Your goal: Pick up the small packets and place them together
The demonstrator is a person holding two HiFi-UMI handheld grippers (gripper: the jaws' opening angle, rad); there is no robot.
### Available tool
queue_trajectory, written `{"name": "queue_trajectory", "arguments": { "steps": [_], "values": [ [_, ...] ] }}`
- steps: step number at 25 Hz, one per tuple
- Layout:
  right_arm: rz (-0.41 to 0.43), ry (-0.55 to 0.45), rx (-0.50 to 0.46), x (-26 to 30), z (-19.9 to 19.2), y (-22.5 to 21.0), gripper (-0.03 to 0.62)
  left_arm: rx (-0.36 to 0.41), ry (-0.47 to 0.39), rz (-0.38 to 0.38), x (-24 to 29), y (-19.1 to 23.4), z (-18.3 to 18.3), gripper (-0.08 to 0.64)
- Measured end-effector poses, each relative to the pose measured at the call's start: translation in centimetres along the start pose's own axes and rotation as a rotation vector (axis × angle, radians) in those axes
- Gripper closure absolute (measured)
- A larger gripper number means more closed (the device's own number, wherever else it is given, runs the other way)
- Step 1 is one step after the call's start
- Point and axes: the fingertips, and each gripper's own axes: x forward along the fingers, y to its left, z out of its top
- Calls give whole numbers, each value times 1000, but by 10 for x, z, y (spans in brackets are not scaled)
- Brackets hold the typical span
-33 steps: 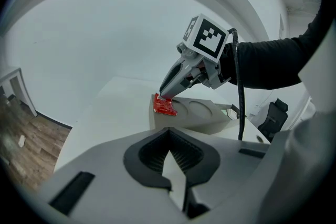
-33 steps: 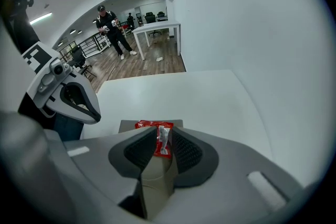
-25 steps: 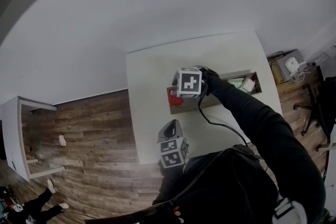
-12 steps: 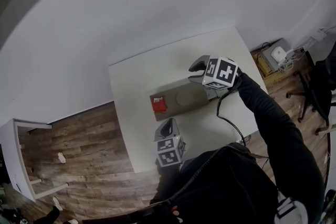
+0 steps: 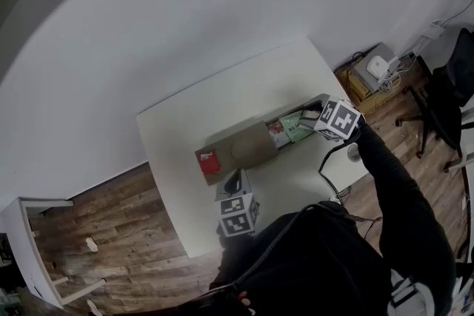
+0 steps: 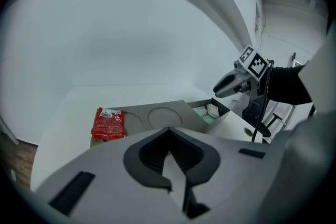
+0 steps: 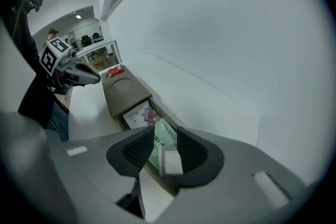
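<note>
Seemingly just starting: poises right gripper (image 7: 165, 138), jaws apart, above white packet (image 7: 170, 161) in cardboard box (image 5: 248, 148), with red packet (image 5: 208, 160) at its left end and left gripper (image 6: 168, 131) closed, empty.

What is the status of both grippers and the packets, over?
Left gripper shut, empty. Right gripper open over white packet in open end of box. Red packet apart, on the box lid. Nothing in the way.

Plain white wall (image 5: 185, 4), white table (image 5: 222, 103), wood-plank floor (image 5: 111, 237), black chair (image 5: 449, 96).
</note>
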Motion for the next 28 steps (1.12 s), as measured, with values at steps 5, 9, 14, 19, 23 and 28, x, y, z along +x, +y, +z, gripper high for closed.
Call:
{"name": "queue_trajectory", "arguments": {
  "steps": [5,9,14,19,23,28],
  "values": [
    [-43,115,40,24,-40,13,474,-11,13,4,4,4,-1,560],
    [-47,163,68,42,-44,18,459,-29,19,11,6,10,-2,559],
    [-75,240,79,59,-52,14,459,-48,20,14,7,13,-5,560],
    [-138,301,138,69,-61,5,459,-56,15,21,10,21,-6,560],
    [-174,336,148,73,-64,0,460,-60,25,20,10,21,-6,560],
    [-264,386,126,74,-71,-8,520,-60,30,16,11,21,-7,560]
  ]
}}
